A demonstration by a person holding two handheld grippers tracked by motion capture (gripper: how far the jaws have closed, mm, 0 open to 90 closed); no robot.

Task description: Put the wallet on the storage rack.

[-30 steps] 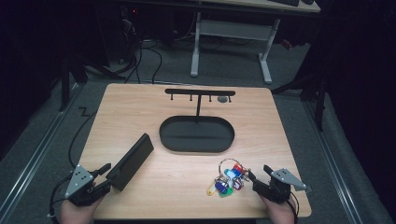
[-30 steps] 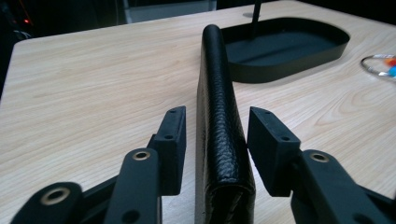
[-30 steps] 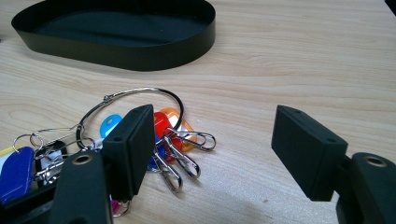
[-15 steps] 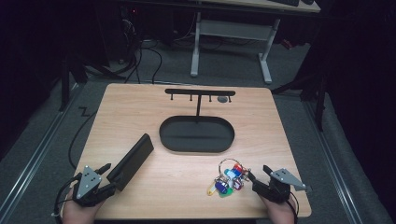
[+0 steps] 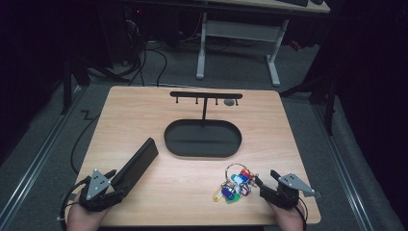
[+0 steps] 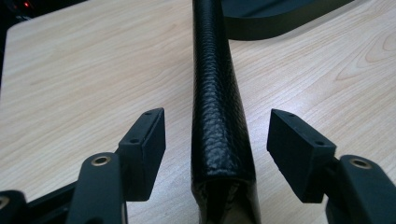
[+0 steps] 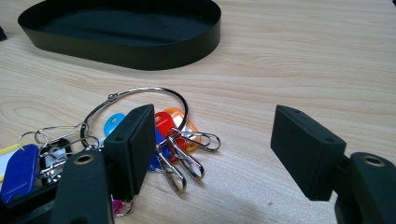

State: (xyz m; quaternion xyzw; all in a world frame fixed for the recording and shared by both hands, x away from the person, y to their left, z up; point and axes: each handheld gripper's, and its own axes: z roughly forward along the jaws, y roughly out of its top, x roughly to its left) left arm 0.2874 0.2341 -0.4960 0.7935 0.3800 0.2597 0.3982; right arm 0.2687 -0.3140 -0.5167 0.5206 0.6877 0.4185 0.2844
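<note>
Black wallet (image 5: 137, 164) lying left of the oval tray (image 5: 202, 139), left tongs (image 6: 215, 140) just opened wide around its end, no pad touching, right tongs (image 7: 212, 149) apart beside the keys (image 7: 159, 135), right of the tray's front, on the surface (image 5: 288, 125).

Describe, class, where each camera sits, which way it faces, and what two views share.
High view: above the table, facing forward and down; both hands and grippers show.
Left gripper view: along open jaws straddling the black wallet.
Right gripper view: along open jaws toward the key bunch.
Both gripper views share the oval tray.
</note>
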